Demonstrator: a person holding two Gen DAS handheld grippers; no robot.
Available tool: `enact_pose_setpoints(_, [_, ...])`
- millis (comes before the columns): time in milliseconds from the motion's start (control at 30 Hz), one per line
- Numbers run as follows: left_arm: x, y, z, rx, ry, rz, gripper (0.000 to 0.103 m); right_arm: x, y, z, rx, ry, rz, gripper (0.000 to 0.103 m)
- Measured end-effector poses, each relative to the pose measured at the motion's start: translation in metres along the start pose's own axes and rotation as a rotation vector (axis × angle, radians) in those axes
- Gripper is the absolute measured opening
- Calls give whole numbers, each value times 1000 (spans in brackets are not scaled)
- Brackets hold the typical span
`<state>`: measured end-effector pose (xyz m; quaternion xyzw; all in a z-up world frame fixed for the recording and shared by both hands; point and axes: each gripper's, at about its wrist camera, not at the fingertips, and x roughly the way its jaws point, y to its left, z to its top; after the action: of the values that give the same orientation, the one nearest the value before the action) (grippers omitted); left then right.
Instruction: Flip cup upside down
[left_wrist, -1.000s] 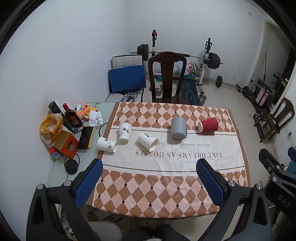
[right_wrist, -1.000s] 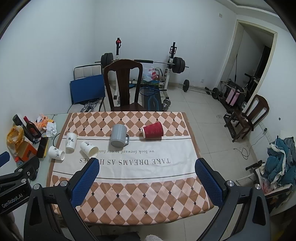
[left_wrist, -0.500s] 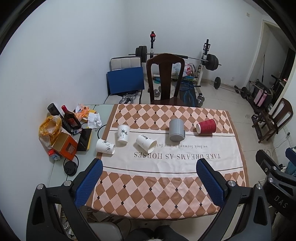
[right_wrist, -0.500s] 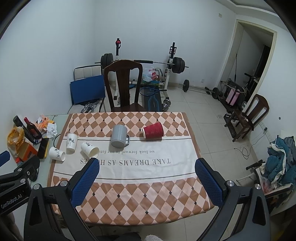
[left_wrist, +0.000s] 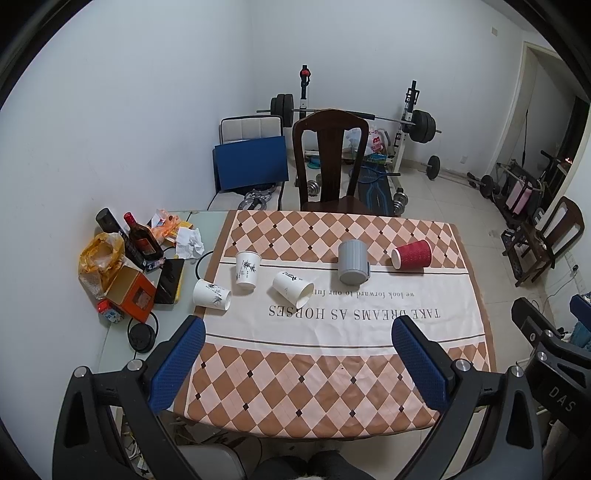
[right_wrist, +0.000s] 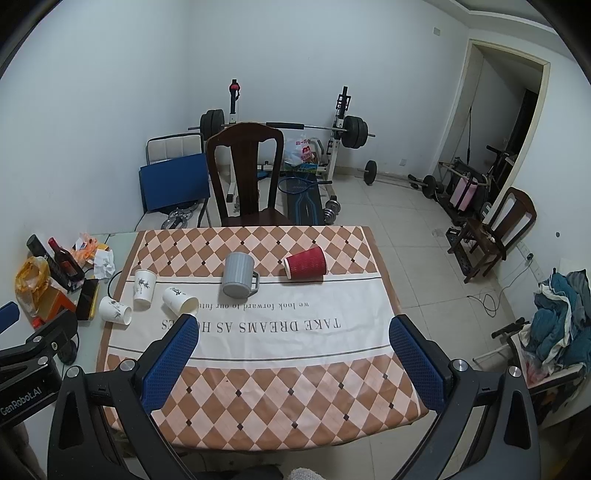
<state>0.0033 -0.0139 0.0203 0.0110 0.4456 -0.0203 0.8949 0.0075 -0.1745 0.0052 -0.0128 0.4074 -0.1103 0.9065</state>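
We are holding our left gripper (left_wrist: 295, 350) high over the near end of the table, and its two blue pads (left_wrist: 179, 360) are standing wide apart with nothing between them. Our right gripper (right_wrist: 293, 350) is hanging the same way, wide and holding nothing.

Far ahead of both grippers, a checked brown and pink tablecloth with a white band of printed words (left_wrist: 369, 354) is covering the table. The cups are sitting on it, well apart from our pads.

Ahead and to the left, three white paper cups with small dark plant drawings are close together. The first white paper cup (left_wrist: 212, 293) is lying on its side at the left edge of the cloth. The second white paper cup (left_wrist: 246, 269) is standing just behind it with its wide end up. The third white paper cup (left_wrist: 293, 290) is lying on its side, with its open mouth pointing toward us and to the right.

Straight ahead, a grey ribbed mug with a handle (left_wrist: 354, 262) is standing with its flat end up. Just to the right of it, a red ribbed paper cup (left_wrist: 412, 254) is lying on its side, its mouth facing the mug.

Left of the cloth, we are seeing dark glass bottles (left_wrist: 142, 240), an orange box (left_wrist: 133, 293) and a yellow plastic bag (left_wrist: 98, 258). A dark wooden chair (left_wrist: 330, 155) is standing past the far end of the table.
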Motion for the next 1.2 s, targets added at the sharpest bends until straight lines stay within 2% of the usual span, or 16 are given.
enact_pose_setpoints(967, [-2, 1, 1, -3, -5, -2, 103, -2, -1, -1, 8, -5, 7, 103])
enact_pose_setpoints(1100, [14, 3, 8, -38, 24, 29, 103, 11, 7, 13, 12, 32, 22, 103])
enact_pose_setpoints(1133, [23, 6, 10, -56, 39, 39, 103, 17, 9, 32, 7, 50, 23, 103])
enact_pose_setpoints(1200, [45, 11, 12, -79, 72, 89, 103, 40, 16, 34, -9, 87, 28, 103])
